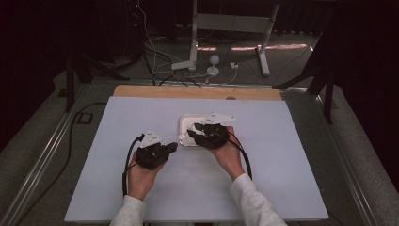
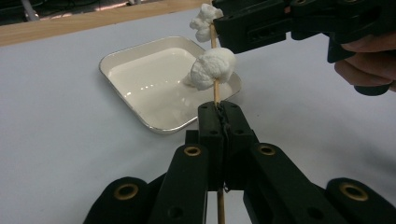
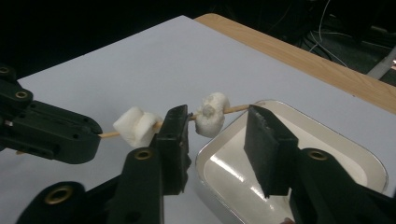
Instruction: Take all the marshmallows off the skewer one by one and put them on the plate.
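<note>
Skewer work, mid-frame: my left gripper (image 2: 219,112) has its jaws clamped tight on a thin wooden skewer (image 2: 215,91). Two white marshmallows (image 2: 212,67) sit threaded on it, just above the near rim of a shallow white square tray (image 2: 126,53). My right gripper (image 3: 217,128) has its jaws apart around the farther marshmallow (image 3: 211,114), not pressing on it.

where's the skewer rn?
Skewer is clamped in the left gripper, carrying two marshmallows above the white tray, by the right gripper.
</note>
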Tool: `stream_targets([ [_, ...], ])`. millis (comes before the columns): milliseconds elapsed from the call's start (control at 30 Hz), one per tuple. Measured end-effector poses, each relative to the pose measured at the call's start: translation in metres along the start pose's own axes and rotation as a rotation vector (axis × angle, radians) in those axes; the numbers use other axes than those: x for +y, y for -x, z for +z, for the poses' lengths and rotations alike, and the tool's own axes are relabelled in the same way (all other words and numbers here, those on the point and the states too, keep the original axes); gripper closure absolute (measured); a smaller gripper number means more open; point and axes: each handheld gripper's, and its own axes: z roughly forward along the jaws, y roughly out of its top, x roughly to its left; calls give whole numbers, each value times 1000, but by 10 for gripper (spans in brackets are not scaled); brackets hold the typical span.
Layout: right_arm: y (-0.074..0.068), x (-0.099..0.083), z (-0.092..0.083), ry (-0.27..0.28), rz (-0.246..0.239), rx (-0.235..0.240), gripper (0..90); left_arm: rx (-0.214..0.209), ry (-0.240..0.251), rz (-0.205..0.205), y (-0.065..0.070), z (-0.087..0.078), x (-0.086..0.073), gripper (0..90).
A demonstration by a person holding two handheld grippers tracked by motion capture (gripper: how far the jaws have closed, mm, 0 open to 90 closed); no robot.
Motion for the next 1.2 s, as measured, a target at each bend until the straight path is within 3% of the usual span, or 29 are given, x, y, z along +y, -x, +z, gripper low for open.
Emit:
stream_targets([
  [300,-1,0,0,-1,-9,-3,715,0,1,-8,1,-1,1,897],
  [567,-5,0,0,16,-8,6,739,0,-4,-8,3,0,0,897],
  [767,-10,0,2,3,-15,-42,815,4,6,-17,5,-1,0,897],
  [933,-17,-1,5,7,-84,-118,840,13,15,-20,7,-2,3,896],
  [1100,-19,-2,9,-2,-99,-163,850,28,5,-25,7,-3,3,898],
  [1200,-17,-3,11,-5,-77,-175,859,26,-2,-17,6,-4,3,899],
])
